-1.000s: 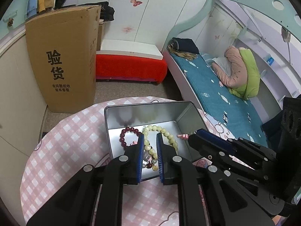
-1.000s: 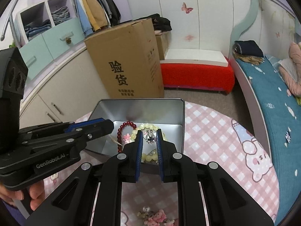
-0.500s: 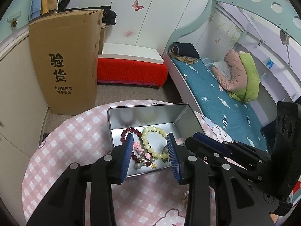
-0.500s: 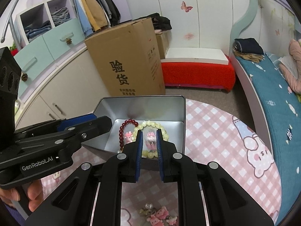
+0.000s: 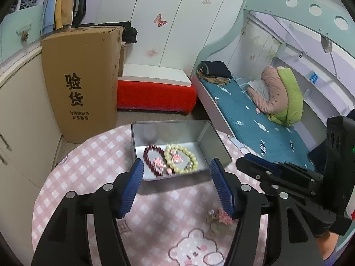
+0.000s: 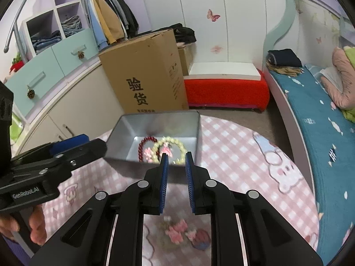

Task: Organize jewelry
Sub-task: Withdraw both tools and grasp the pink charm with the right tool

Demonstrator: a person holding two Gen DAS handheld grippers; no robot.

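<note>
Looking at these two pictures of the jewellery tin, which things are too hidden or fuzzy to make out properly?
- Small pink trinket on the tablecloth: blurred in the right wrist view; in the left wrist view the left gripper's finger partly covers it.
- Charms on the two bracelets in the tin: blurred, too small to identify in either view.
- Front of the tin's floor: hidden by the right gripper in its own view.
- Person: only fingers show, cut off by the edge.

My open silver tin (image 5: 213, 141) sits on the bench holding a dark red bead bracelet (image 5: 149, 155) beside a pale green one (image 5: 188, 155), touching. A small pink charm cluster (image 5: 218, 218) lies outside, near me.
</note>
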